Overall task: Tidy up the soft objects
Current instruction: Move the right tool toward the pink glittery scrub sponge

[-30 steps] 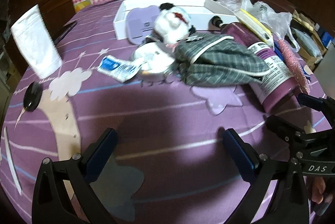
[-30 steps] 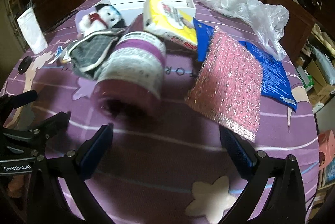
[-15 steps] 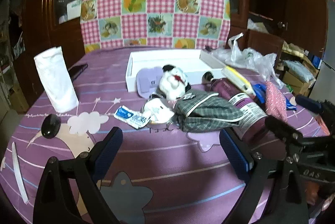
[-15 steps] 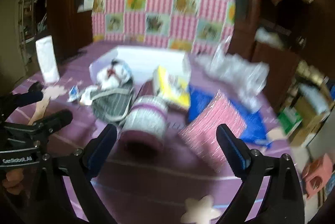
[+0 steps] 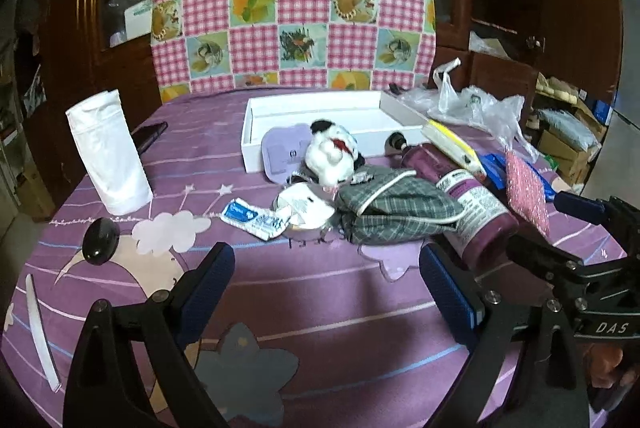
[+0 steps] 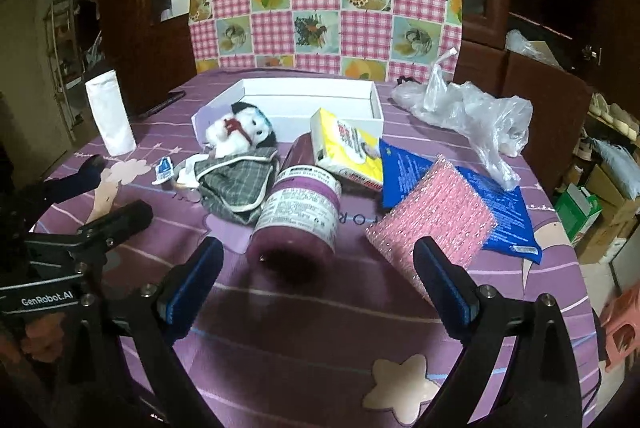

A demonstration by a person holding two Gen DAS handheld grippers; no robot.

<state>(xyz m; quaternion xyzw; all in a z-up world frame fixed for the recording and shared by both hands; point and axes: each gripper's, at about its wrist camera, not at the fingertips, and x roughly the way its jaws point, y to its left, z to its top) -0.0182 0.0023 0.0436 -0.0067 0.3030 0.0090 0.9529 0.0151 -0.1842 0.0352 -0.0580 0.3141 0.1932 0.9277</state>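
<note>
Plush toy [image 5: 332,158] lies on plaid cloth [image 5: 396,208] — left gripper [image 5: 326,286] and right gripper [image 6: 318,276] both spread wide, holding nothing.

A black-and-white plush toy [image 6: 240,130] is lying just before the shallow white cardboard box [image 6: 374,108] near the table's far edge, with a grey checked cloth [image 6: 236,184] lying before it. A purple plastic bottle [image 6: 300,216] is lying right of the cloth, and a pink glittery sponge [image 6: 434,212] is resting further right, overlapping a blue plastic packet [image 6: 500,204].

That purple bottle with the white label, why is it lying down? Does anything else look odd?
The purple bottle lies tipped on its side on the purple tablecloth, against the crumpled grey plaid cloth. No spill shows. The white plush toy is slumped against the white box, not inside.
</note>
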